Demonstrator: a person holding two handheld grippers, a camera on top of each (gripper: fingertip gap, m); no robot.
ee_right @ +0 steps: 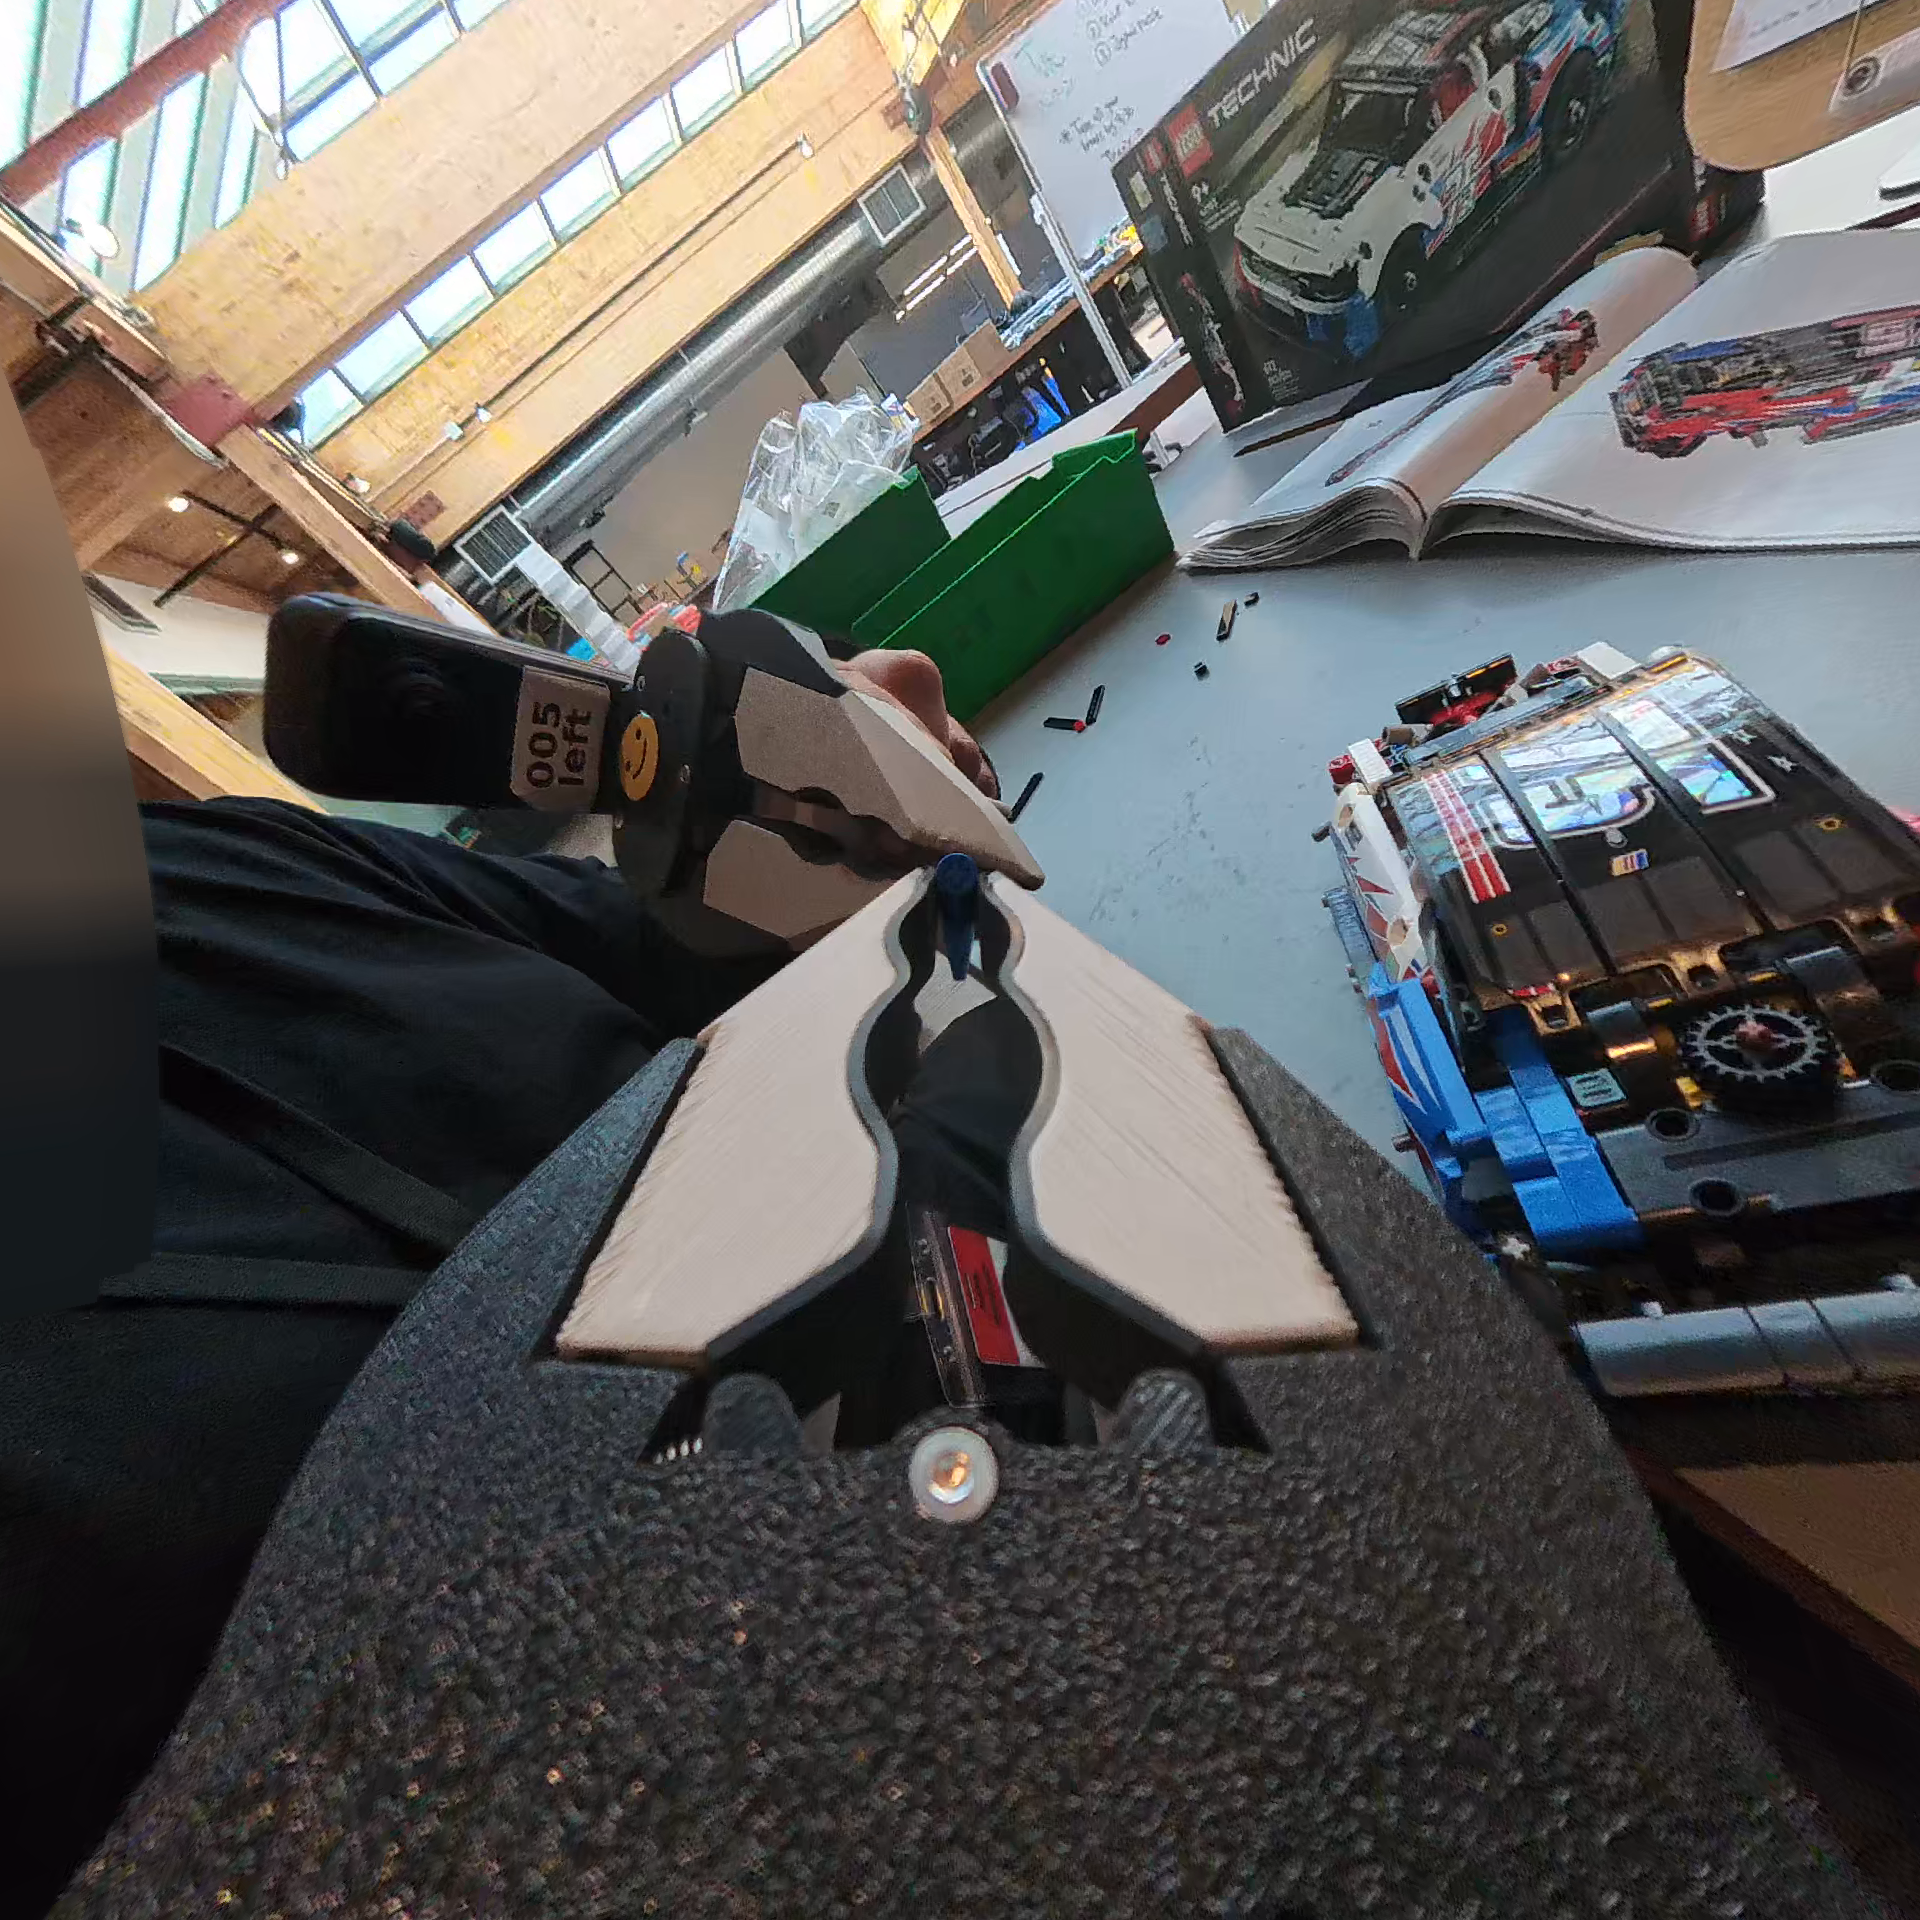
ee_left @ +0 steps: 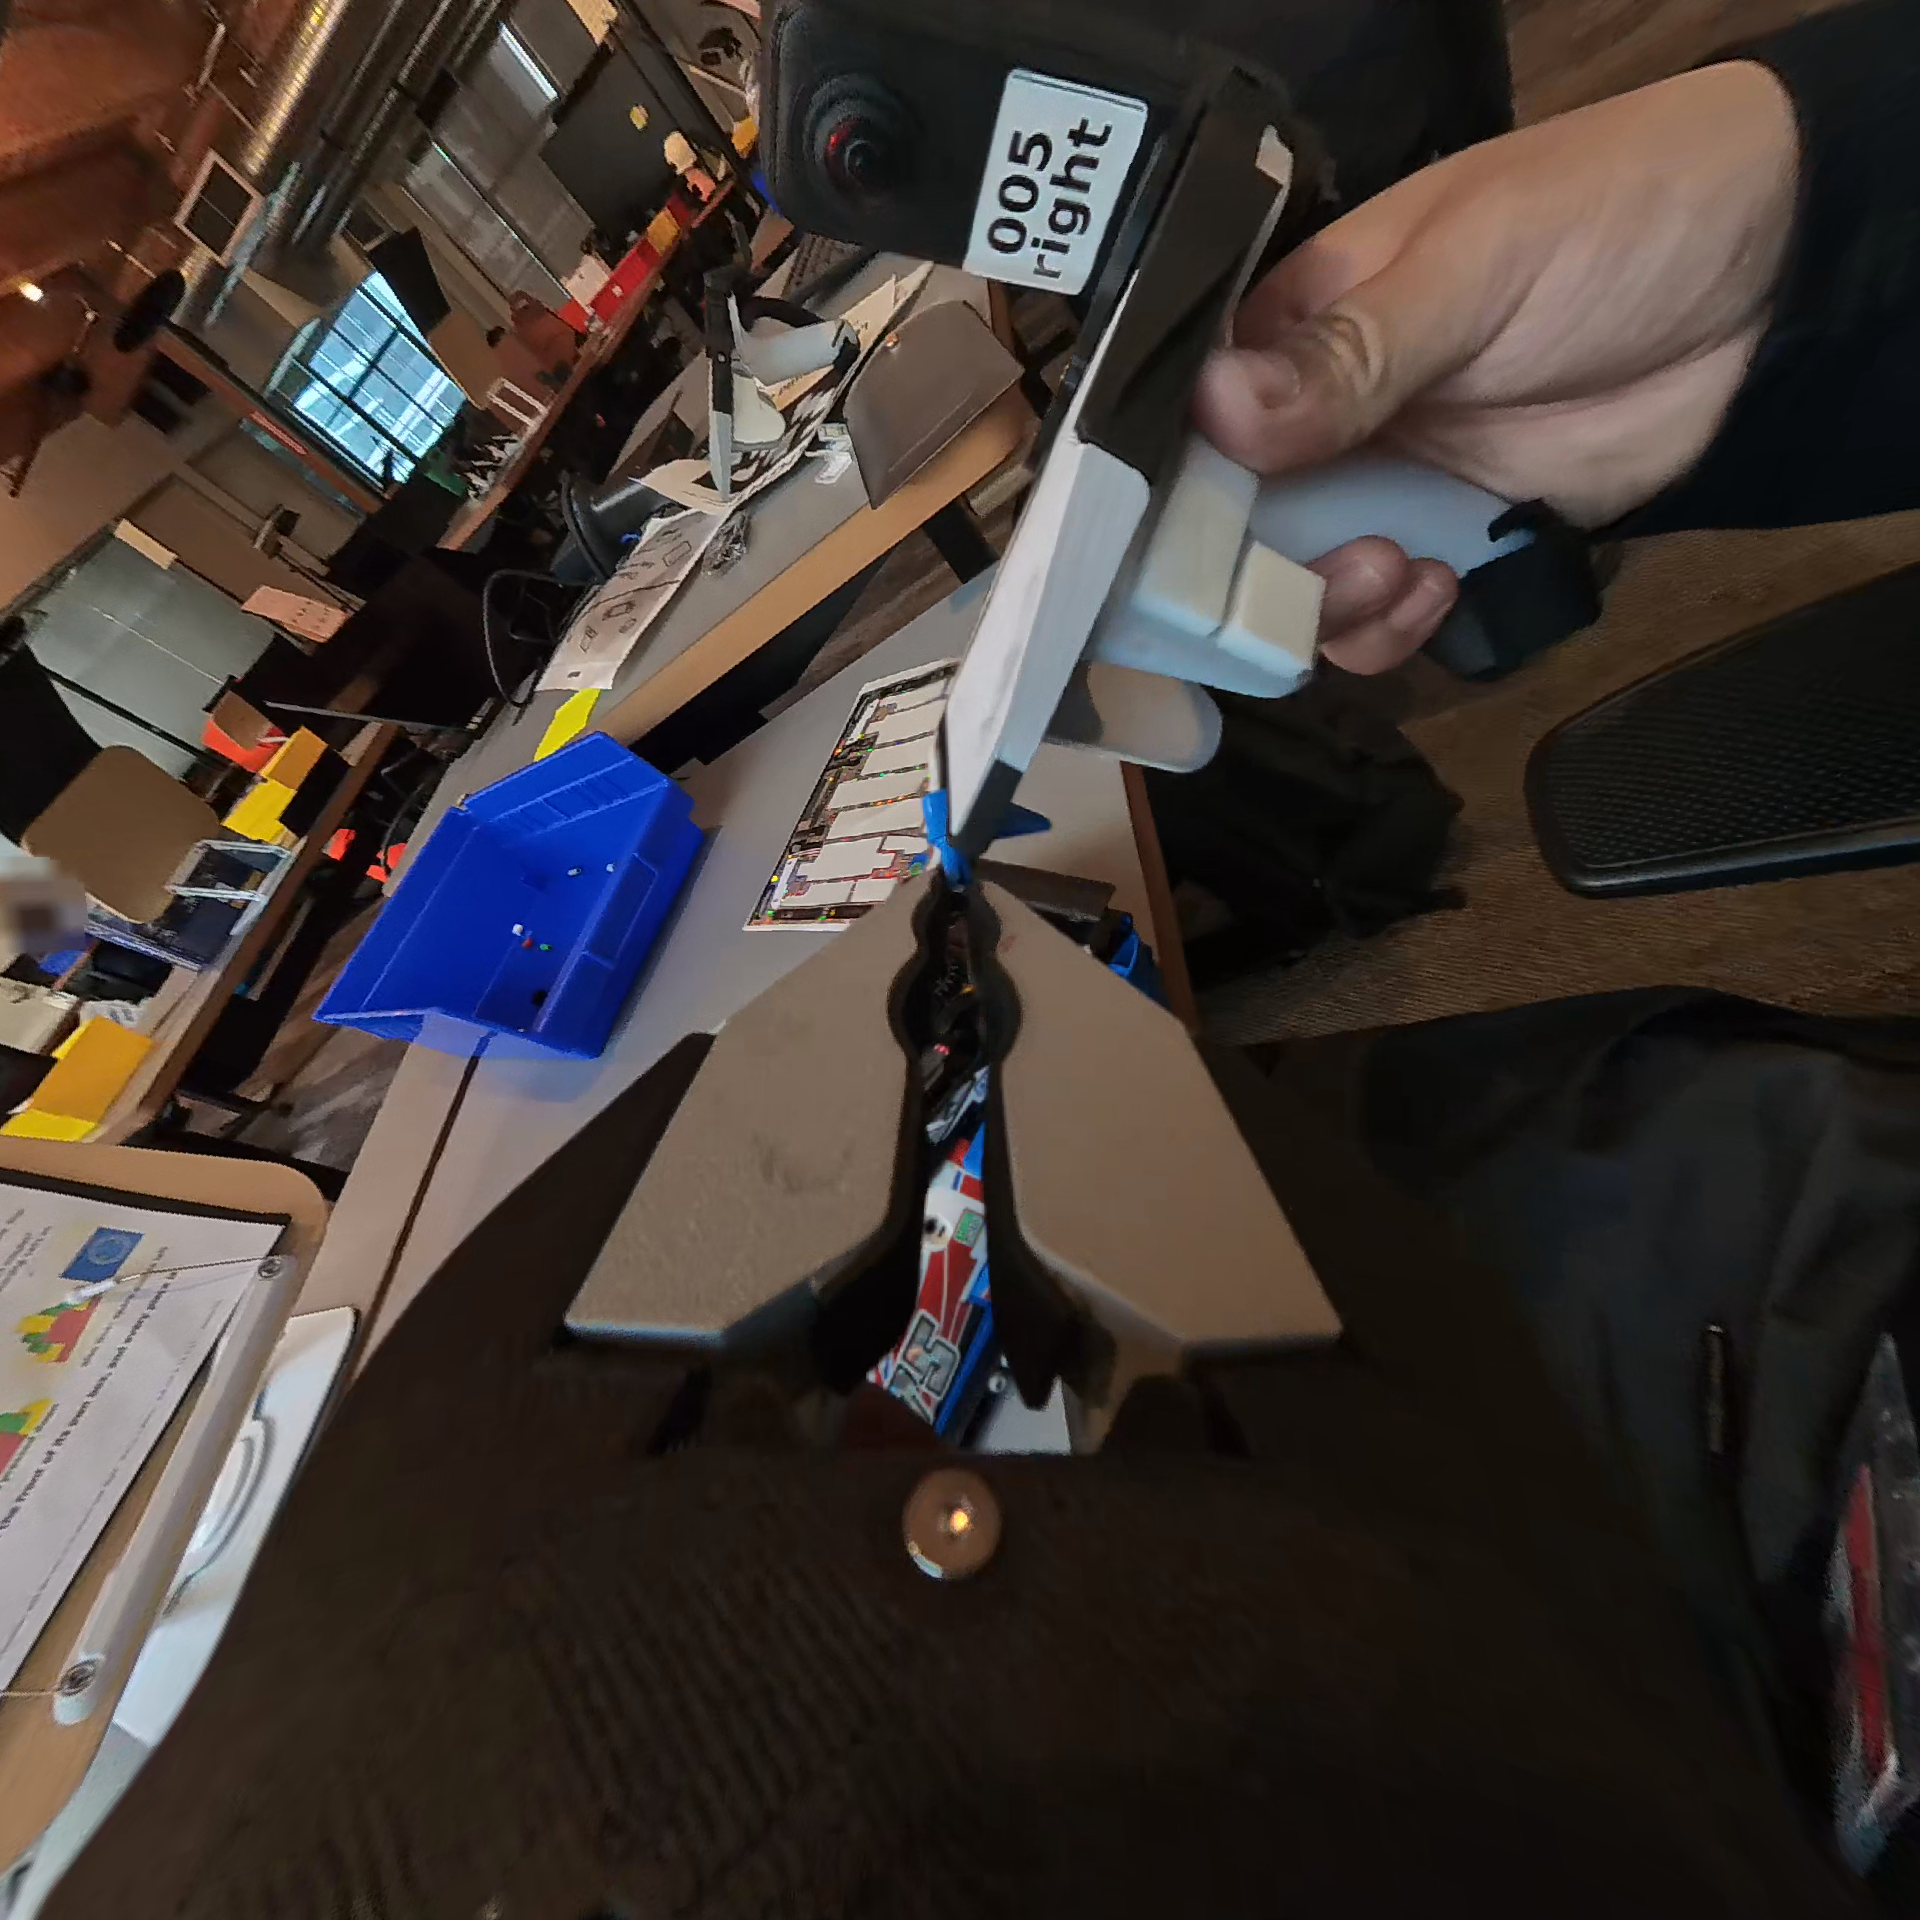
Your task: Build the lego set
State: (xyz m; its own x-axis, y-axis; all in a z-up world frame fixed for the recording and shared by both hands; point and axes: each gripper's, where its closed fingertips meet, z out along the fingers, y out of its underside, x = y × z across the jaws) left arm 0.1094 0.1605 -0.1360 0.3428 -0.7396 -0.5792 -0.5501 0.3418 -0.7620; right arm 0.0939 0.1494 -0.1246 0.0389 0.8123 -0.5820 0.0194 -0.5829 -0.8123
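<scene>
A small blue pin (ee_right: 954,920) sits between the tips of my right gripper (ee_right: 956,883), which is shut on it. My left gripper (ee_right: 1023,871) comes in from the left, shut, with its tips against the pin's far end. In the left wrist view my left gripper (ee_left: 951,885) is shut with the blue pin (ee_left: 943,826) at its tips, and the right gripper (ee_left: 966,831) reaches down from above onto the same pin. The part-built lego car (ee_right: 1610,935), black, blue, white and red, lies on the grey table (ee_right: 1226,810) to the right. It shows through the finger gap (ee_left: 951,1299).
An open instruction booklet (ee_right: 1662,447) and the set's box (ee_right: 1403,187) lie behind the car. Two green bins (ee_right: 1018,582) hold plastic bags. Loose small pieces (ee_right: 1081,719) lie on the table. A blue bin (ee_left: 530,914), a sticker sheet (ee_left: 862,821) and a chair armrest (ee_left: 1745,748) are nearby. My two grippers' fingertips are within a few centimetres of each other.
</scene>
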